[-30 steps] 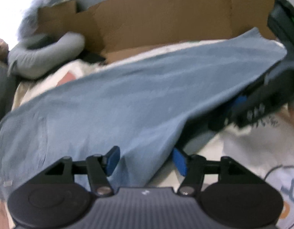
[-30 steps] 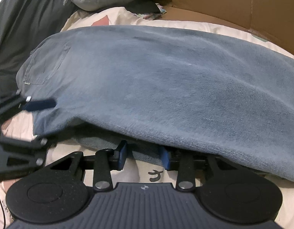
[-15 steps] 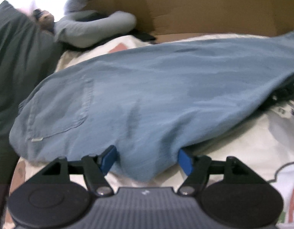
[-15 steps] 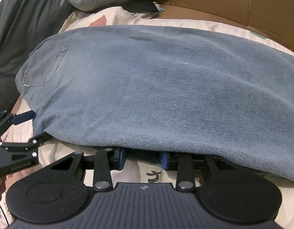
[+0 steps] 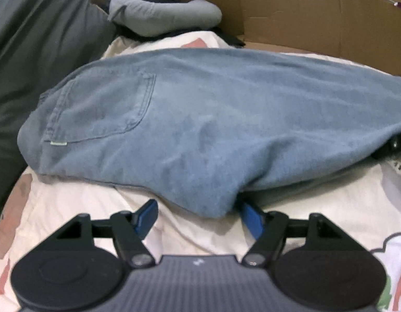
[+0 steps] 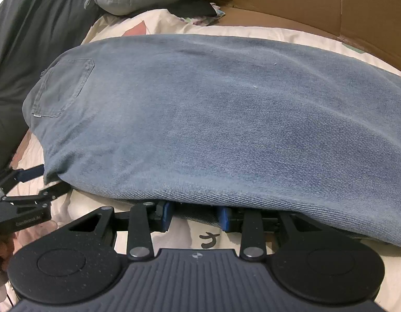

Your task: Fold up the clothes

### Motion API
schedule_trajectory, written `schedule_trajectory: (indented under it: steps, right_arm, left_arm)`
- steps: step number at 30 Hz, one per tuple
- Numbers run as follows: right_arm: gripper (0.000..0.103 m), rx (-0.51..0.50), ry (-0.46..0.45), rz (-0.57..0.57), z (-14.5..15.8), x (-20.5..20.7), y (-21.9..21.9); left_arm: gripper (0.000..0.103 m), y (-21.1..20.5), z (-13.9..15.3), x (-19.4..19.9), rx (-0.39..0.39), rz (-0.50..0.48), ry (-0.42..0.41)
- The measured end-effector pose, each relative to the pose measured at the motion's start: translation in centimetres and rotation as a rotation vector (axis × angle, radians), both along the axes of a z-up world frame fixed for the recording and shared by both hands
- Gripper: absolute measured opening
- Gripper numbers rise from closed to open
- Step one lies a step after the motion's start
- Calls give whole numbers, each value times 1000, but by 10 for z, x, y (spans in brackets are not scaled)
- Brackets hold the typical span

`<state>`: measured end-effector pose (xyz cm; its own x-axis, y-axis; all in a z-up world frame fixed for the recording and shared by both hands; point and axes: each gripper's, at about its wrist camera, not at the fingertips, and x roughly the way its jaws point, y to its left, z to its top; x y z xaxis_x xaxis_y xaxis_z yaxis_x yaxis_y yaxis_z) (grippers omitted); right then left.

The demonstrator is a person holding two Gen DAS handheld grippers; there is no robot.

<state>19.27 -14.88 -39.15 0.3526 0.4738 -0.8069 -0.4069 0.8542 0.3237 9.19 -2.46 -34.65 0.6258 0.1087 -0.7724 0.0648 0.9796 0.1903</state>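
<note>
Folding jeans (image 6: 213, 119) lengthwise on the bed sheet (image 5: 70, 208); the left claw (image 5: 197, 217) is standing spread at the hem at 6 o'clock, nothing pinched; the right claw (image 6: 195, 217) is pinching the lower denim layer; next, likely releasing and smoothing, then folding crosswise.

left tongs (image 5: 197, 214): jaws wide apart, pressing on nothing
right tongs (image 6: 195, 217): jaws partly apart, tips hidden under cloth, grip unclear
</note>
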Motion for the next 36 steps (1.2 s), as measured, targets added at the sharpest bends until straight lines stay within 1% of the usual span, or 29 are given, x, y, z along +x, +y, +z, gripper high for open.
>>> schedule_trajectory:
  steps: [2, 7, 9, 12, 14, 15, 18, 22, 24, 27, 29, 31, 34, 36]
  right_arm:
    - [40, -1, -1, 1, 0, 0, 0]
    - [40, -7, 1, 5, 1, 1, 1]
    - [40, -6, 5, 3, 1, 1, 0]
    - [39, -2, 9, -5, 2, 0, -1]
    - [37, 13, 28, -28, 4, 2, -4]
    - [37, 22, 40, -42, 5, 3, -5]
    - [37, 120, 62, -64, 12, 5, -11]
    - [37, 212, 65, -12, 22, 5, -3]
    - [41, 237, 67, 9, 25, 4, 1]
    - [50, 276, 79, 19, 26, 2, 4]
    - [58, 320, 117, 2, 25, 4, 4]
    - [61, 369, 148, -33, 22, 8, 0]
    - [62, 439, 189, -92, 18, 11, -9]
    - [62, 451, 213, -126, 14, 15, -14]
  left_arm:
    - [73, 1, -2, 1, -10, -2, -2]
    - [57, 8, 5, 1, -49, 4, -18]
    - [53, 10, 9, -2, -48, -7, -31]
    - [51, 12, 15, -5, -38, -21, -44]
    - [48, 12, 19, -7, -38, -24, -48]
    - [47, 12, 22, -8, -40, -23, -53]
    - [43, 10, 28, -8, -57, -10, -51]
    - [41, 12, 33, -2, -86, 10, -45]
    - [41, 14, 35, 0, -106, 23, -42]
    - [40, 17, 37, 2, -149, 55, -33]
    - [40, 18, 33, 5, -175, 71, -15]
    - [40, 18, 29, 5, -183, 74, -6]
    - [41, 19, 27, 5, -190, 70, 3]
    - [41, 18, 26, 4, -188, 64, 3]
